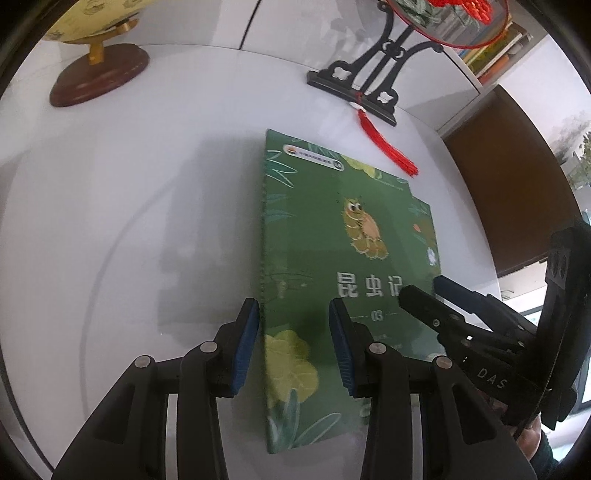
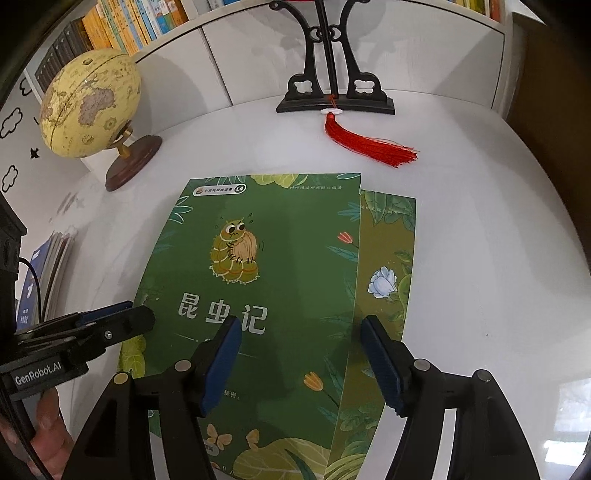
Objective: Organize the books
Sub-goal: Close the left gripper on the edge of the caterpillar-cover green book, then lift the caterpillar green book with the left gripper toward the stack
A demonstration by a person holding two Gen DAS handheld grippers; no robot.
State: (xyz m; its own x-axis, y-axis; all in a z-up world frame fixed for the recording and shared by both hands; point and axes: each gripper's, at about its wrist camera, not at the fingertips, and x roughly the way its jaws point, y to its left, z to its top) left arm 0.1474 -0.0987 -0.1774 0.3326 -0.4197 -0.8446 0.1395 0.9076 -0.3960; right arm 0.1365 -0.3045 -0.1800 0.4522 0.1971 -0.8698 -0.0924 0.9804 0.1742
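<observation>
A green book (image 1: 325, 236) with a cartoon caterpillar and white Chinese title lies flat on the white table (image 1: 129, 221). It tops a stack; a second green book (image 2: 388, 266) with a white flower sticks out along its right side. My left gripper (image 1: 293, 343) is open, its jaws straddling the top book's left edge near the front. My right gripper (image 2: 301, 363) is open over the top book's right edge; it also shows in the left wrist view (image 1: 424, 291). The left gripper shows in the right wrist view (image 2: 136, 314) at the book's left edge.
A yellow globe (image 2: 90, 105) on a wooden base stands back left. A black ornament stand (image 2: 334, 92) with a red tassel (image 2: 365, 144) stands behind the books. Several books (image 2: 48, 273) lie at the table's left edge. A bookshelf (image 2: 122, 26) lines the back wall.
</observation>
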